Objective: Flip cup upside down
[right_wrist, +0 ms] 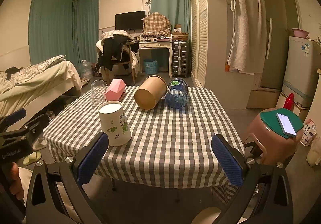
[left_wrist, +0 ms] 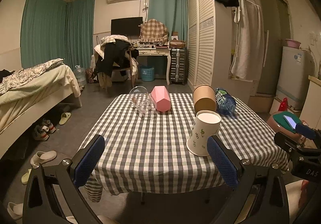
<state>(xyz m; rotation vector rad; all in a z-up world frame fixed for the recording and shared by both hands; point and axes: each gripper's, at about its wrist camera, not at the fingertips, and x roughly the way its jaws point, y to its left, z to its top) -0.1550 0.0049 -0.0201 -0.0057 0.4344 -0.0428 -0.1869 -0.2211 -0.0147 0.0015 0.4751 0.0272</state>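
A: Left gripper (left_wrist: 156, 155)?
B: Black arms, silver screws, blue mesh-textured pads (left_wrist: 90, 160); fingertips at far lower right.
A: Right gripper (right_wrist: 160, 153)?
B: Same build; white lettering on the black body at the left edge.

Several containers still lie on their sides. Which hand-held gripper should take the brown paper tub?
Probably the right hand-held gripper: open and empty, with the brown paper tub near centre ahead. For the left hand-held gripper, the inverted white leaf-print paper cup partly blocks it.
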